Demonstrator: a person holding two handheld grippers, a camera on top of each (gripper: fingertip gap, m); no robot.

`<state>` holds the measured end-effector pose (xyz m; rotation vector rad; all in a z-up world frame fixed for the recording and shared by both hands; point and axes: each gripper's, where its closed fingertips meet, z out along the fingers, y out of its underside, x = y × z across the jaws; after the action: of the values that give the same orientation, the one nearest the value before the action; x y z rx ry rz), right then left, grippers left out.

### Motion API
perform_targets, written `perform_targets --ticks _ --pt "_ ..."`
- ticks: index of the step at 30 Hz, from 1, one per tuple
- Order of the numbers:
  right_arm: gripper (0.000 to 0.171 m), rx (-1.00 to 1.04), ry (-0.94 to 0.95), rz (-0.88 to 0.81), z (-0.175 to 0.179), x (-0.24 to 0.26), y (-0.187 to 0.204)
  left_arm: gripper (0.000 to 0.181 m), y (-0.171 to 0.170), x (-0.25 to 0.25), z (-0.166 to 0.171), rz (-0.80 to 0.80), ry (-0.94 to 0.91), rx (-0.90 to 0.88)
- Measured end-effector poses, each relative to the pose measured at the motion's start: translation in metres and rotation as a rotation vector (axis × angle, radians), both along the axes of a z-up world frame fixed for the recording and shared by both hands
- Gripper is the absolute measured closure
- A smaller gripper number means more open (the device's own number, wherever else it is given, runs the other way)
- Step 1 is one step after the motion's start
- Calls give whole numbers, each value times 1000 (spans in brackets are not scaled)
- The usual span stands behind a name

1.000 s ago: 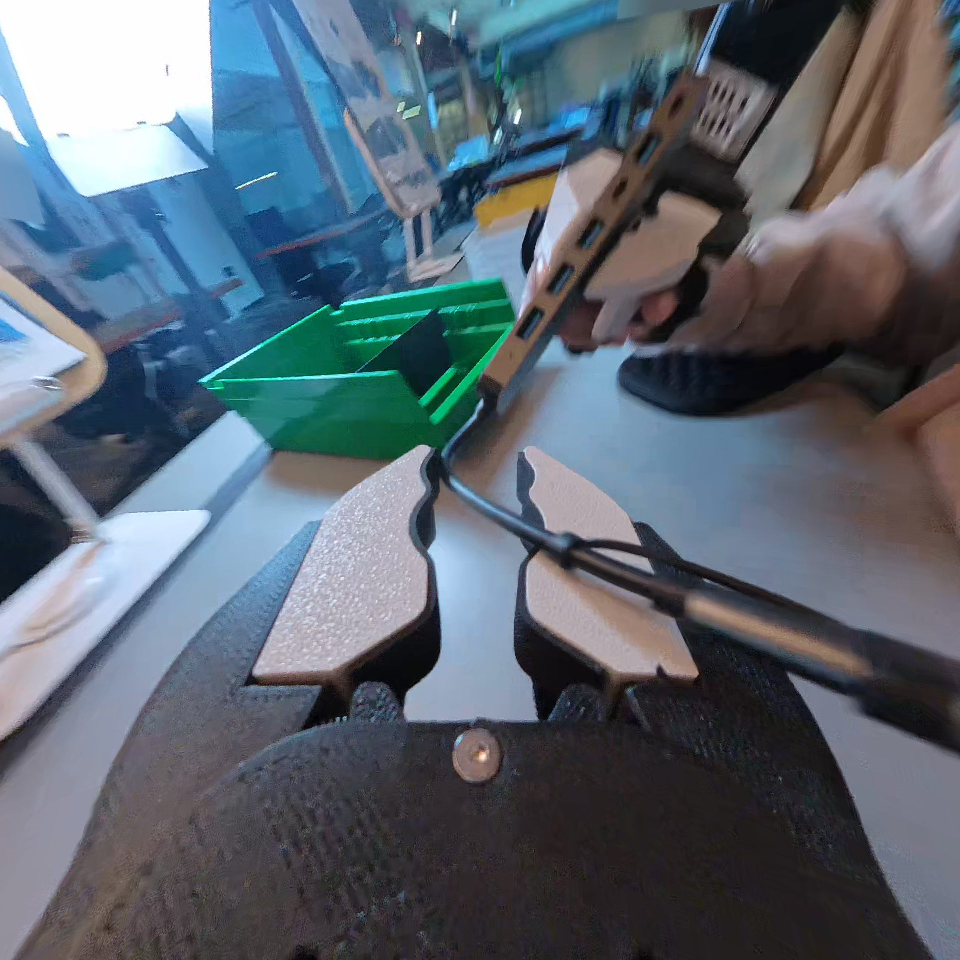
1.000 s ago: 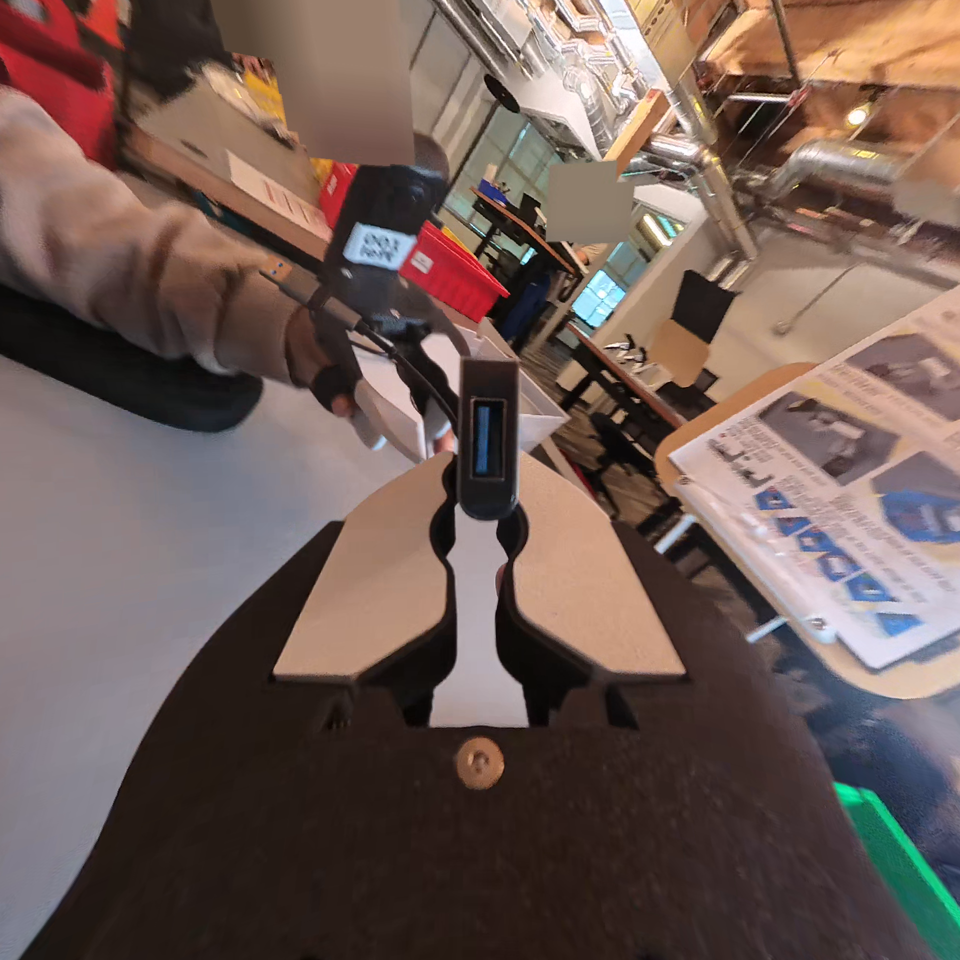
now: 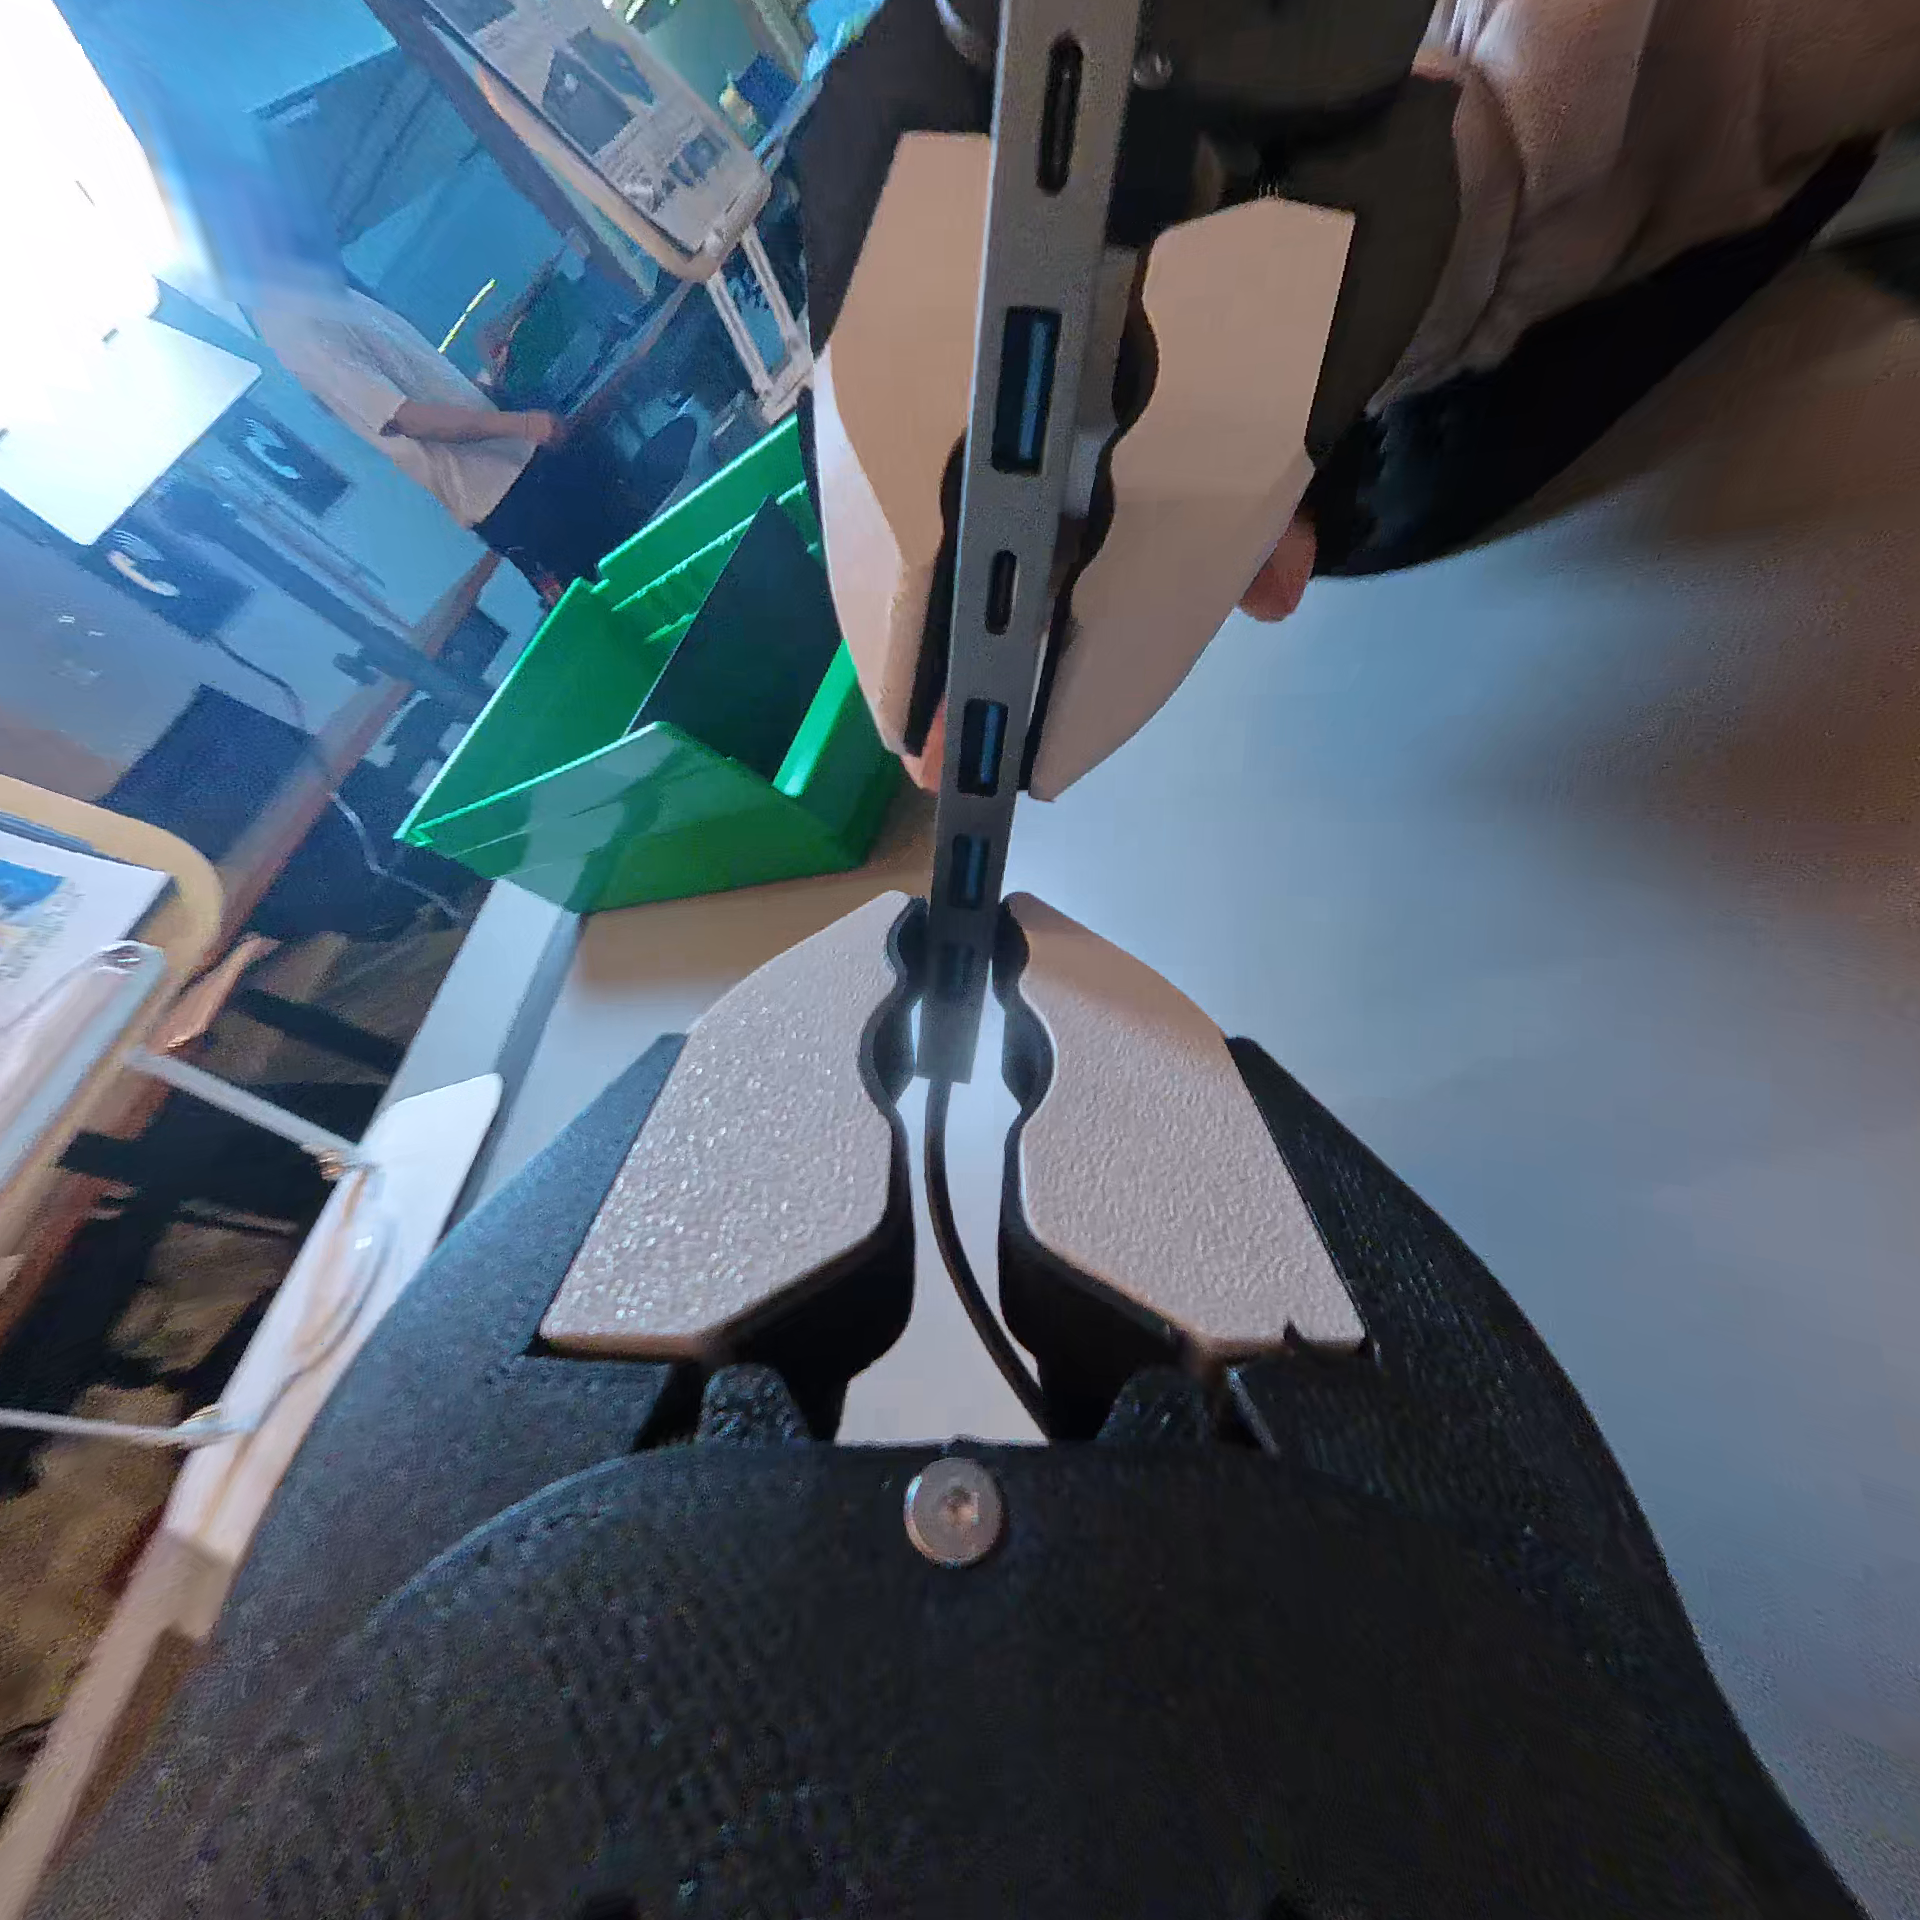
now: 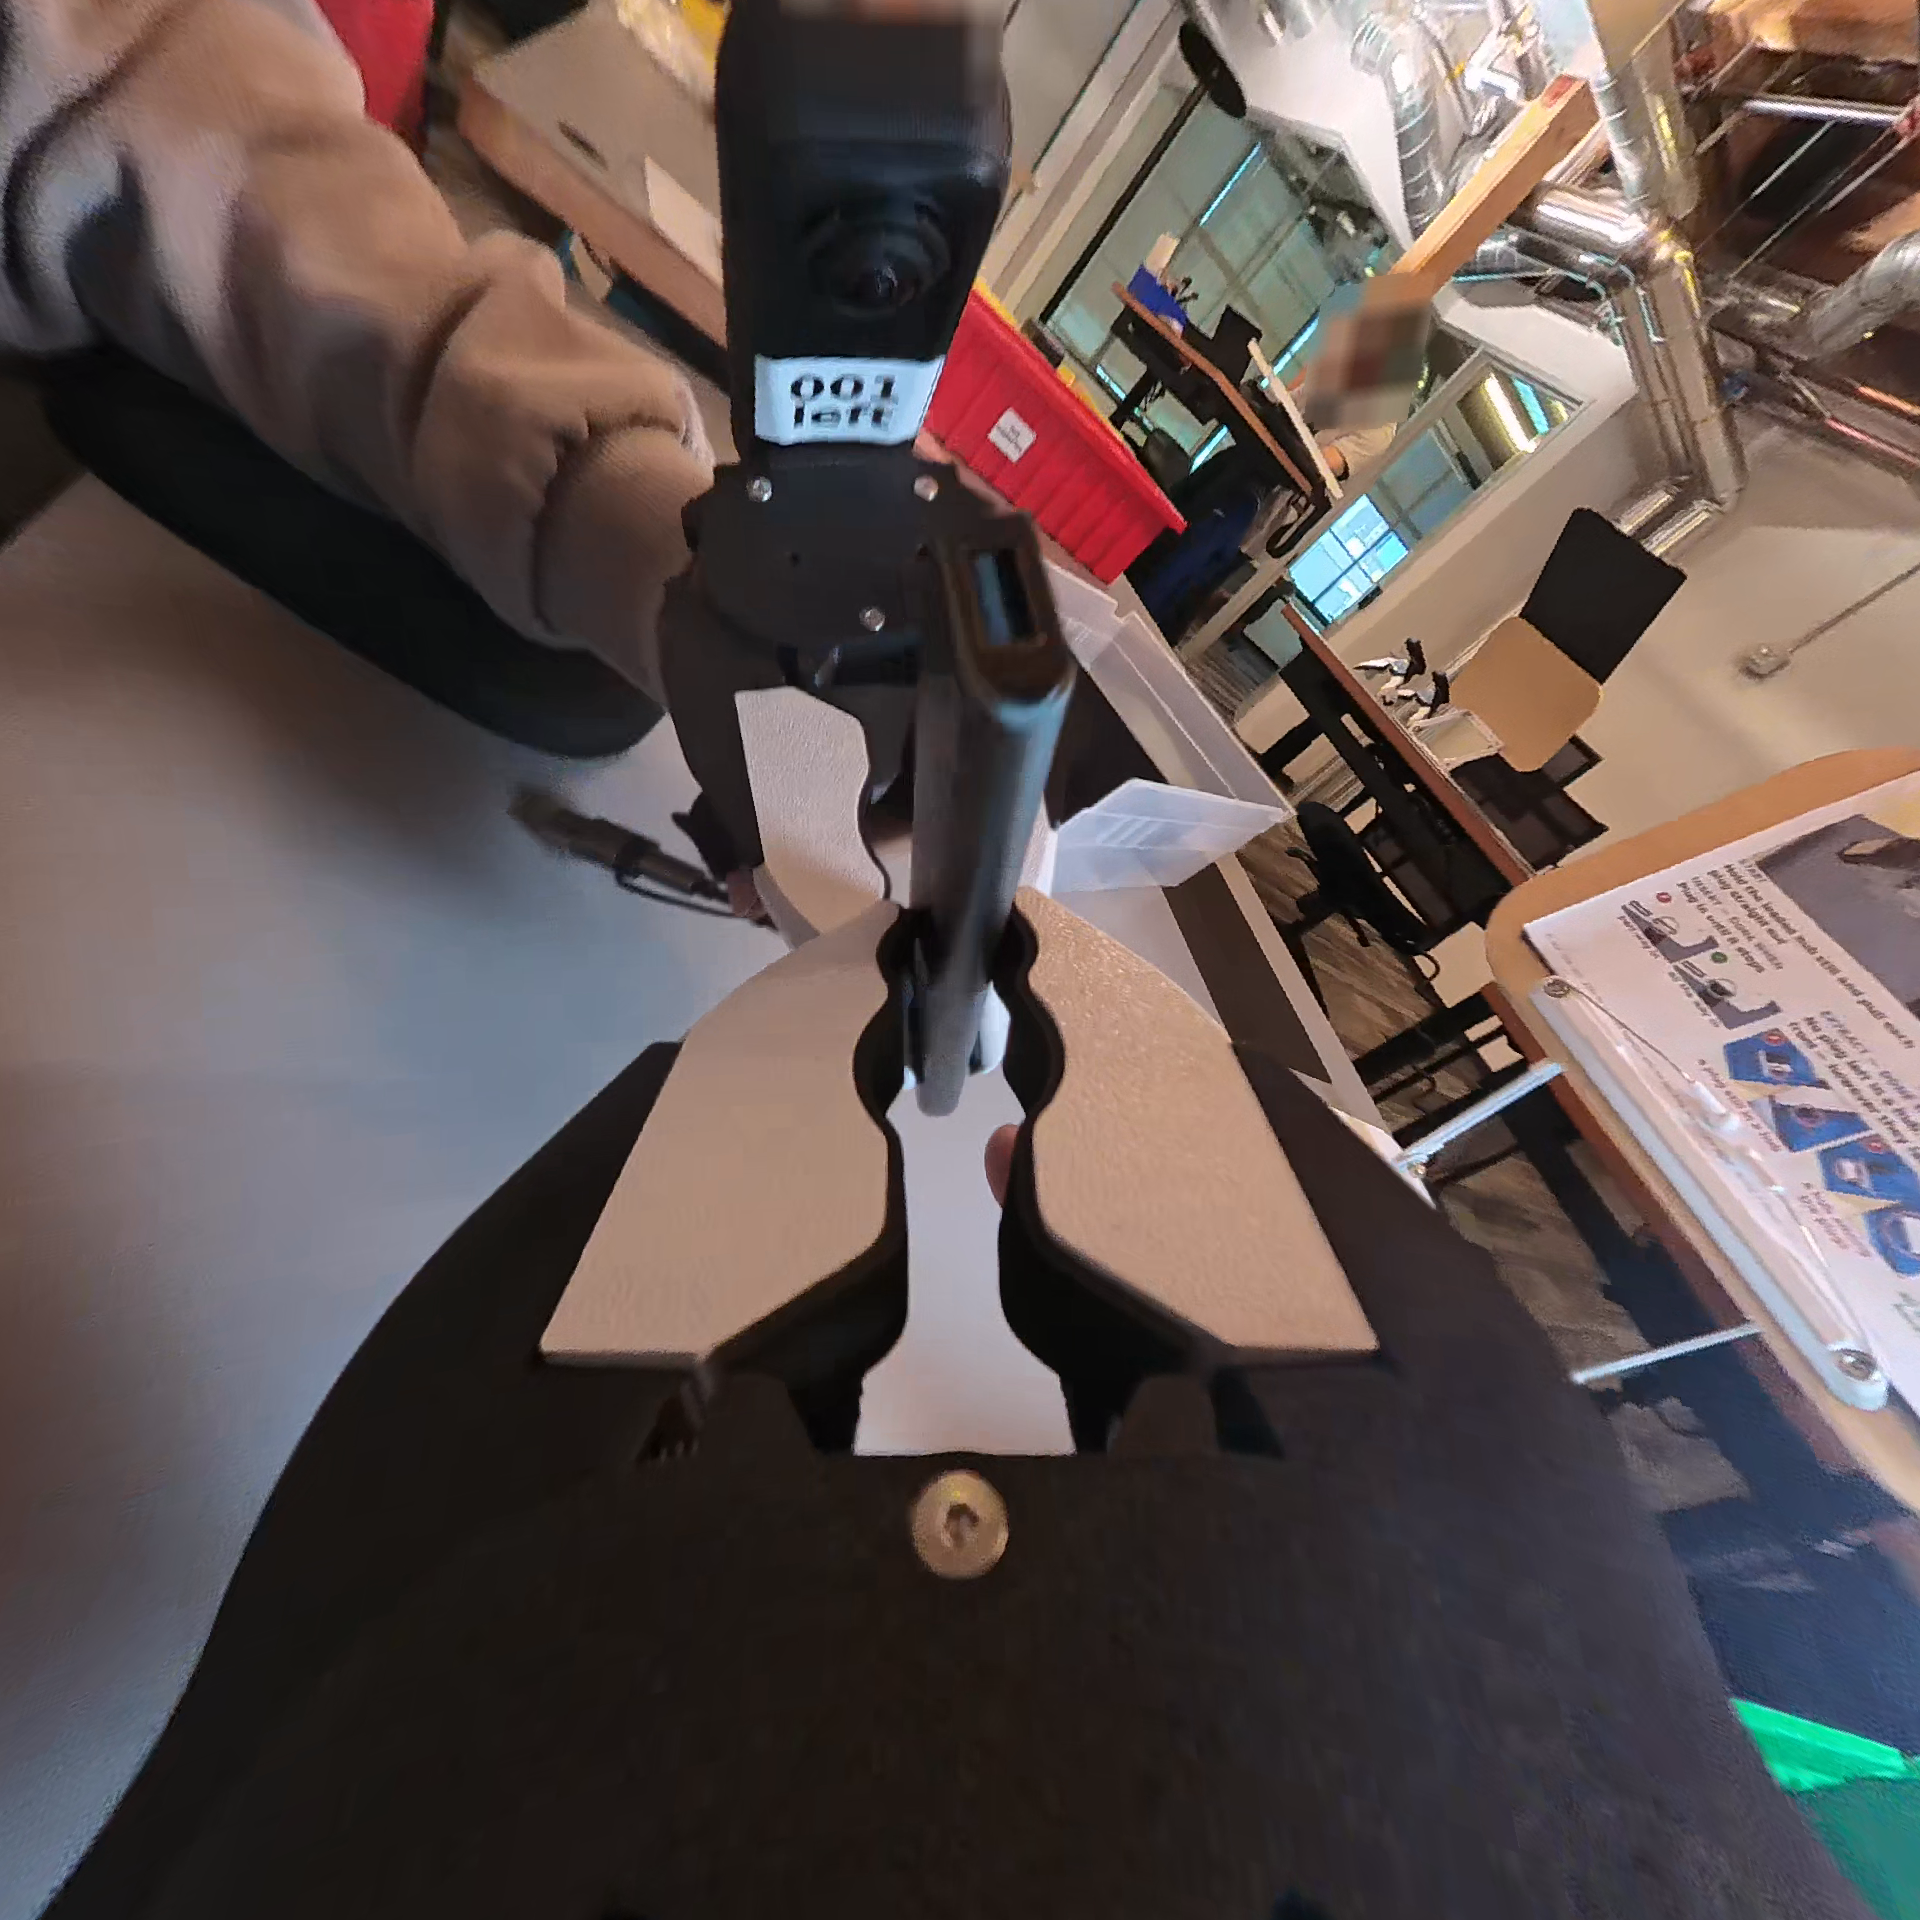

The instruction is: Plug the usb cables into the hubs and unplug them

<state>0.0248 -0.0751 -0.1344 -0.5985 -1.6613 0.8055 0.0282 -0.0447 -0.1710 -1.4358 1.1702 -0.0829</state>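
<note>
Sitting at the bench's (image 3: 1455, 935) far left edge, a green bin (image 3: 644, 790) holds a dark upright panel; its other contents are hidden. Both grippers clamp the grey hub (image 3: 1023, 436) in mid-air: the left gripper (image 3: 951, 935) grasps its cable end, the right gripper (image 4: 951, 940) its middle. The black cable (image 3: 951, 1226) runs back between the left fingers, its far end cut off.

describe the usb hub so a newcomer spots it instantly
Above the pale table, two grippers face each other. The usb hub is the slim grey bar bridging them, held by both. Only it has a row of ports along one edge.
</note>
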Motion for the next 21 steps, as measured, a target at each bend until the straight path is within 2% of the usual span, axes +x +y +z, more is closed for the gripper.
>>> perform_targets --ticks 8,16,21 --pt "154 -103 31 37 12 3 -5 170 -10 20 5 -134 -242 -157" --pt "157 -193 -13 74 11 3 -8 170 -9 32 4 -151 -304 -217" --pt "161 -127 -43 -32 14 2 4 165 2 23 9 -86 -335 -224"
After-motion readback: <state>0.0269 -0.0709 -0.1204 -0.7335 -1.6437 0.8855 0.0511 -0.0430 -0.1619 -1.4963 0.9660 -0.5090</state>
